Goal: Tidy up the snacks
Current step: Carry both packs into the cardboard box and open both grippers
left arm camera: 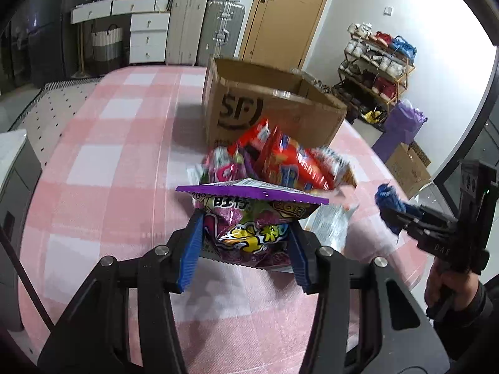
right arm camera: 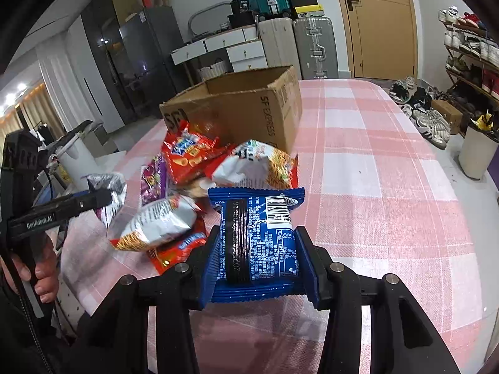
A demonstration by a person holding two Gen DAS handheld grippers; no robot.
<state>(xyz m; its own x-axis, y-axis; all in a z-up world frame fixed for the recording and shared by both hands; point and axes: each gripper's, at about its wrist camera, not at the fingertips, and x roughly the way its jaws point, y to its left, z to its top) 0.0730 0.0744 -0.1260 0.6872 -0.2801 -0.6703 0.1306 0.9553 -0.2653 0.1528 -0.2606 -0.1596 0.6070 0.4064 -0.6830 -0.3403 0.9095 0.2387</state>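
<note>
My left gripper (left arm camera: pixel 246 222) is shut on a purple snack bag (left arm camera: pixel 252 237), held just above the pink checked tablecloth (left arm camera: pixel 103 168). Behind it lies a pile of snack bags (left arm camera: pixel 280 159), and past that an open cardboard box (left arm camera: pixel 274 115). In the right wrist view, my right gripper (right arm camera: pixel 258 232) is shut on a blue wrapped snack pack (right arm camera: pixel 259 205), lifted beside the pile, which includes a red bag (right arm camera: pixel 187 155) and white noodle bags (right arm camera: pixel 255 168). The box (right arm camera: pixel 243 109) stands behind. Each gripper shows in the other's view: right gripper (left arm camera: pixel 393 212), left gripper (right arm camera: pixel 106 198).
The table edge runs close on the left in the right wrist view, with a white bin (right arm camera: pixel 78 155) below it. Suitcases (right arm camera: pixel 315 46), a door (right arm camera: pixel 380 21) and a shoe rack (right arm camera: pixel 467 50) stand beyond the table. A purple bag (left arm camera: pixel 399 127) sits on the floor.
</note>
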